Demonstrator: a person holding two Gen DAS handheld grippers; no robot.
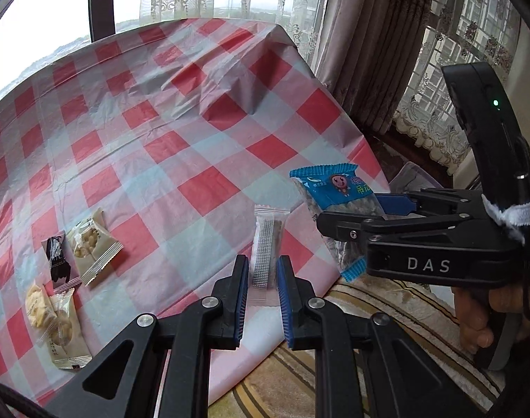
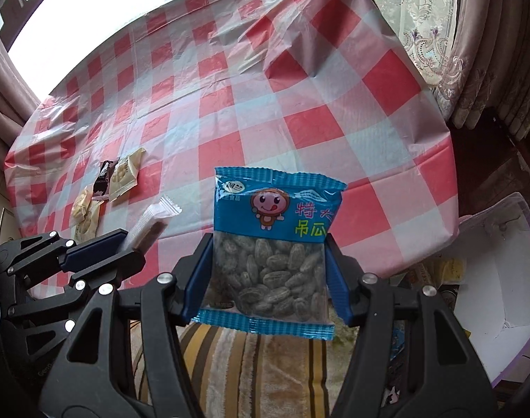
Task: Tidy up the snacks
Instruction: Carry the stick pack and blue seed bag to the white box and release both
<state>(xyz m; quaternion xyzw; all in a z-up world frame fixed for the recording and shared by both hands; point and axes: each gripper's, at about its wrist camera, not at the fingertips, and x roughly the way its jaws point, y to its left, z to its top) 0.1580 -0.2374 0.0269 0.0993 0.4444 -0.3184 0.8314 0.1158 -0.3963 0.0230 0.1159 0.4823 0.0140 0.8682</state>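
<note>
My left gripper (image 1: 263,275) is shut on a thin clear-wrapped snack bar (image 1: 266,244), held upright above the table's near edge; it also shows in the right wrist view (image 2: 150,228). My right gripper (image 2: 266,271) is shut on a blue seed packet (image 2: 270,244), held upright off the table; the same packet (image 1: 331,202) shows at the right of the left wrist view. Several small snack packets lie on the checked tablecloth (image 1: 195,132) at the left: a black chocolate (image 1: 57,261), a beige packet (image 1: 92,244) and a yellow and a beige packet (image 1: 54,320).
A white box with a purple rim (image 2: 501,278) stands low at the right, off the table. A striped cushion (image 2: 258,369) lies below the table's near edge. Curtains (image 1: 369,52) hang behind the table at the right.
</note>
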